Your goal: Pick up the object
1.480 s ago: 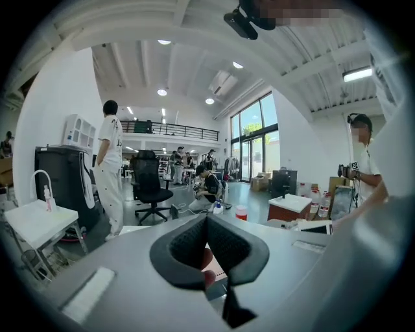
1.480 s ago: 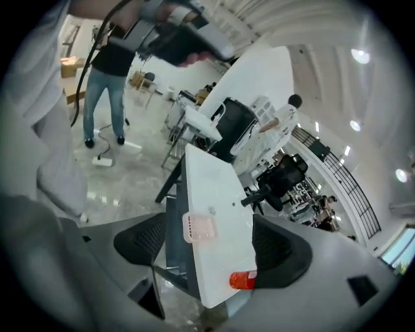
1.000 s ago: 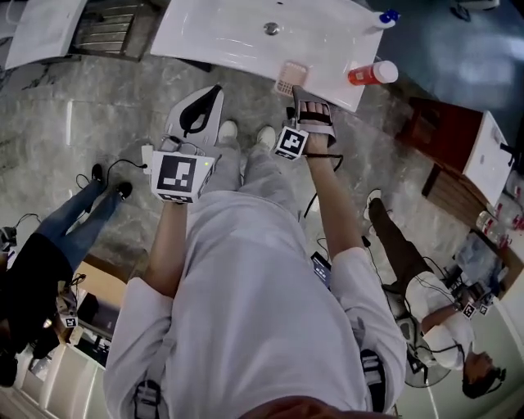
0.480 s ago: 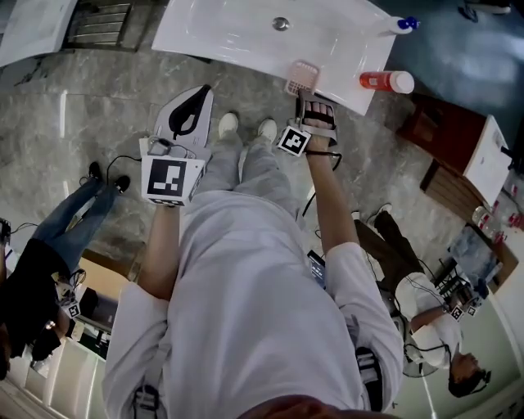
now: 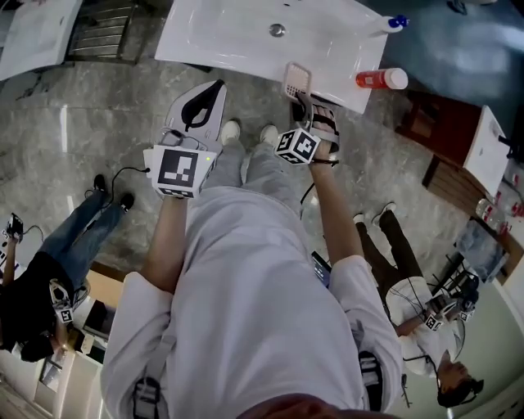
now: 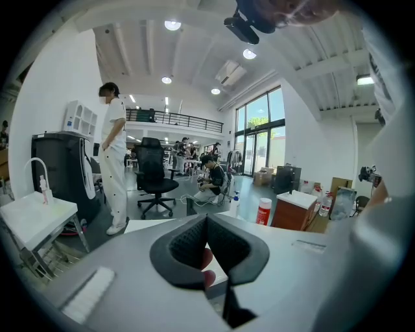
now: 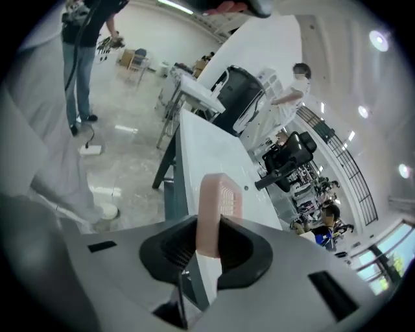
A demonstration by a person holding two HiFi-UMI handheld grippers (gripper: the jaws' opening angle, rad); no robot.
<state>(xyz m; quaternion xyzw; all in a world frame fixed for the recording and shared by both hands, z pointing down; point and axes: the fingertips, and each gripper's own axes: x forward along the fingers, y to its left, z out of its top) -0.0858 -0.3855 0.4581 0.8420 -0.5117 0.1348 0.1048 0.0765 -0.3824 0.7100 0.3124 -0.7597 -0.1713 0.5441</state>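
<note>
The object is a flat pink slotted pad [image 5: 296,80]. It stands on edge between the jaws of my right gripper [image 5: 301,98], just over the near edge of the white table [image 5: 221,33]. In the right gripper view the pink pad [image 7: 217,207] sticks up out of the right gripper [image 7: 209,243]; both black pads press on it while the jaws are still closing. My left gripper [image 5: 205,102] hangs over the floor left of it, away from the table. In its own view the left gripper [image 6: 206,227] has its pads together with nothing held.
An orange-red bottle [image 5: 378,79] lies at the table's right corner, with a blue-capped bottle [image 5: 391,22] beyond it. A brown cabinet with a white top [image 5: 458,139] stands to the right. People [image 5: 49,270] stand on both sides, and cables lie on the stone floor.
The pink pad lay flat on the table edge with the right jaws apart near it. Now the jaws have closed on it and it stands tilted up. The left gripper barely moved.
</note>
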